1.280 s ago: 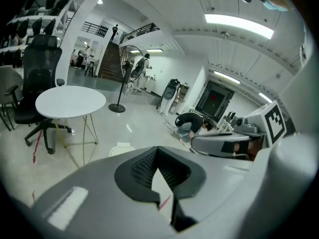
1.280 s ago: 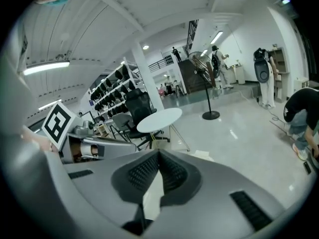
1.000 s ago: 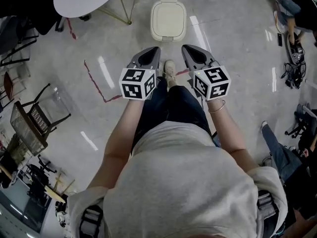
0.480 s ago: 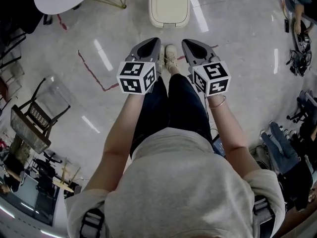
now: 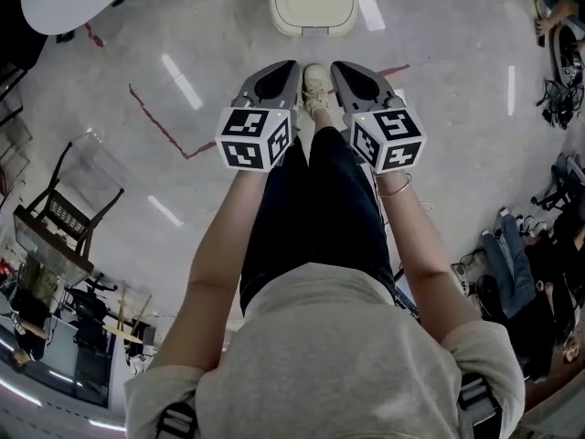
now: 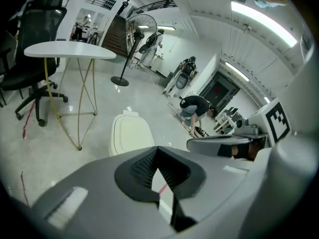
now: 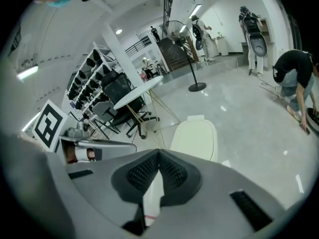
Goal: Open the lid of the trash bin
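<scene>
"Where's the trash bin?"

"The cream trash bin (image 5: 313, 3) stands on the pale, glossy floor (image 5: 439, 80) at the top edge of the head view. Its lid is down. It sits straight ahead of the wearer's shoe (image 5: 315, 85) and apart from both grippers."

"And the fingers?"

"The left gripper (image 5: 285, 65) and right gripper (image 5: 340, 65) hang side by side above the floor. Each pair of fingers is pressed together at the tips, with nothing between them."

"The room?"

"Red tape (image 5: 160, 126) lines cross the floor. A round white table (image 6: 70, 49) on thin yellow legs stands left of the bin, with a black office chair (image 6: 30, 68) beside it and a pedestal fan (image 6: 134, 31) beyond. A person (image 7: 291, 78) bends down at the right."
</scene>
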`<state>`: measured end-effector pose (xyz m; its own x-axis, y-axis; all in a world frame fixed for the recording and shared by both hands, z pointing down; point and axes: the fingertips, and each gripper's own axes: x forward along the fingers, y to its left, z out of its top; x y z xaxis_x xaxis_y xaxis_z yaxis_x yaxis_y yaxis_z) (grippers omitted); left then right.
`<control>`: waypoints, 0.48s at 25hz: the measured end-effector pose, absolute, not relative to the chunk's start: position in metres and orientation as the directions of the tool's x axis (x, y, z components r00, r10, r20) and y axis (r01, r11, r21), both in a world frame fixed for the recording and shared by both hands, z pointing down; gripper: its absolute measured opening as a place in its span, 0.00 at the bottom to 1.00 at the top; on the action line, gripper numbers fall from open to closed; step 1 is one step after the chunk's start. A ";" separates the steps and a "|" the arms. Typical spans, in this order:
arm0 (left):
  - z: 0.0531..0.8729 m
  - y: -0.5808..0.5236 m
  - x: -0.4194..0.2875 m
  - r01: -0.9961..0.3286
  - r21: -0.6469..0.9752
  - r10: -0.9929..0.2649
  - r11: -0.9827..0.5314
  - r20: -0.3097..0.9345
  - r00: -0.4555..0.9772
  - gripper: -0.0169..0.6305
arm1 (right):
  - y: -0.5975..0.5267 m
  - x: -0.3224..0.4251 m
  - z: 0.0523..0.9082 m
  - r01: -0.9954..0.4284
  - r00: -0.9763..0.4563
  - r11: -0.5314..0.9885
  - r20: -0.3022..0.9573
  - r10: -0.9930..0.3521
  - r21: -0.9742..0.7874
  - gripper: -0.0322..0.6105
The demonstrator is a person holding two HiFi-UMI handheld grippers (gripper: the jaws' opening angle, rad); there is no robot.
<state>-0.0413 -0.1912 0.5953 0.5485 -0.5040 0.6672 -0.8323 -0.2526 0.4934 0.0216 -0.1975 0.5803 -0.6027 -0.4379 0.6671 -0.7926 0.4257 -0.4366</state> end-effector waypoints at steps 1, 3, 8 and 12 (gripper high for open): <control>0.604 -0.190 -0.044 -0.840 0.485 -0.506 -0.244 0.676 0.536 0.04 | -0.199 0.022 0.587 -0.793 -0.603 0.422 0.669 -0.434 -0.440 0.06; 0.619 -0.188 -0.046 -0.845 0.484 -0.505 -0.228 0.683 0.528 0.04 | -0.202 0.026 0.601 -0.798 -0.596 0.414 0.679 -0.429 -0.438 0.06; 0.654 -0.179 -0.047 -0.844 0.502 -0.491 -0.191 0.695 0.525 0.04 | -0.206 0.038 0.635 -0.824 -0.551 0.417 0.712 -0.435 -0.383 0.06; 0.675 -0.177 -0.045 -0.842 0.513 -0.493 -0.164 0.697 0.521 0.04 | -0.209 0.048 0.658 -0.843 -0.504 0.439 0.742 -0.442 -0.311 0.06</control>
